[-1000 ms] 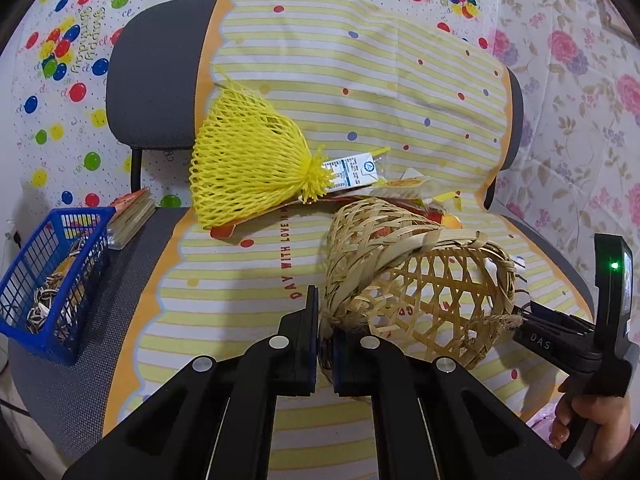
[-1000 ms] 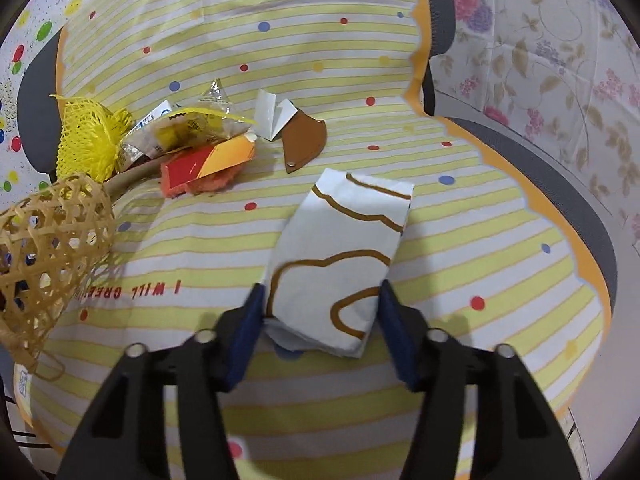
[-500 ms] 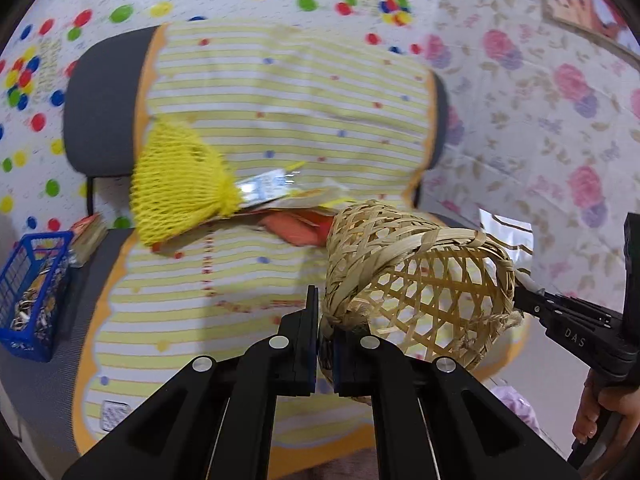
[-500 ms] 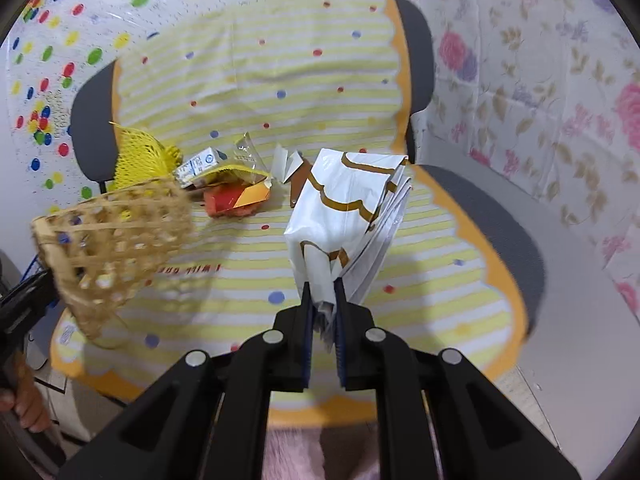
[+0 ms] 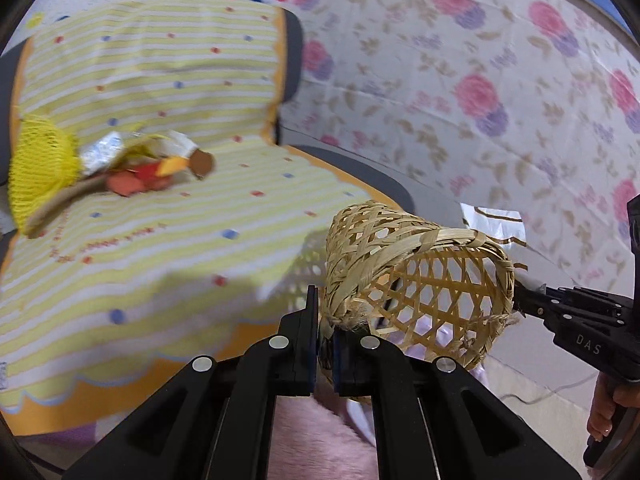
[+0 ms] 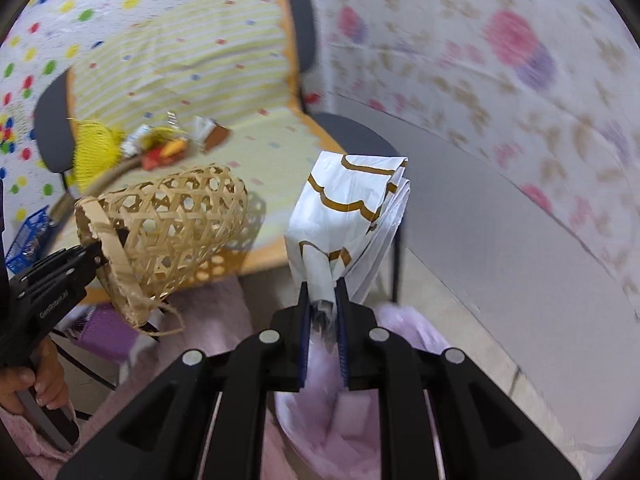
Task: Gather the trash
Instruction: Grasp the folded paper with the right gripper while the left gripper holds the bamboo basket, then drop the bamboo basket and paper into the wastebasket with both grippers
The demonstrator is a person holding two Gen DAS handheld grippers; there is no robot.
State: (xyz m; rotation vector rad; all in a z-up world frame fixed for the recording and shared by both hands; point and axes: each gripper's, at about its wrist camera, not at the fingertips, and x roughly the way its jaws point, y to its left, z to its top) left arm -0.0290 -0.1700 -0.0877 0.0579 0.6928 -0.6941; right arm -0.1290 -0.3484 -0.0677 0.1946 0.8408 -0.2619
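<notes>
Left tool [image 5: 326, 338] pinches the rim of a woven bamboo basket [image 5: 416, 276], held off the chair. Right tool [image 6: 322, 312] grips a folded white bag [image 6: 348, 216], jaws easing open slightly.

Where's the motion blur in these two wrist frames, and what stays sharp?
Left wrist view: the striped yellow chair cover and the wrapper pile are smeared; the woven bamboo basket and the left tongs stay crisp. Right wrist view: the floral wall sheet is blurred; the white plastic bag with brown trim and the right tongs are sharp.
</notes>
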